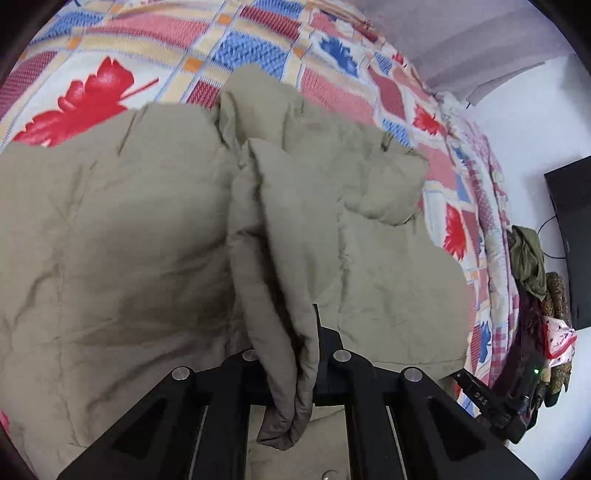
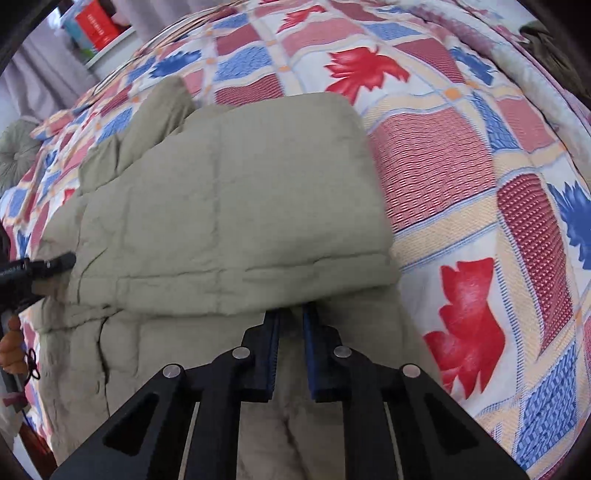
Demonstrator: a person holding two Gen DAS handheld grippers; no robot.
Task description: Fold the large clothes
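Note:
A large beige padded jacket (image 1: 110,236) lies spread on a patterned bedspread (image 1: 110,48). My left gripper (image 1: 291,332) is shut on a bunched fold of the jacket, which hangs down between its fingers. In the right wrist view the jacket (image 2: 229,206) is partly folded over itself, with a thick folded edge across the middle. My right gripper (image 2: 291,317) sits low over the jacket with its tips under that folded edge; a narrow gap shows between the blue-padded fingers (image 2: 273,350). The left gripper's tip (image 2: 55,264) touches the jacket's left edge.
The bed's right edge (image 1: 495,258) drops beside a white wall. Clothes (image 1: 532,266) hang there next to a dark screen (image 1: 576,236). A shelf with a red box (image 2: 98,24) and grey curtains stand beyond the bed's far left corner.

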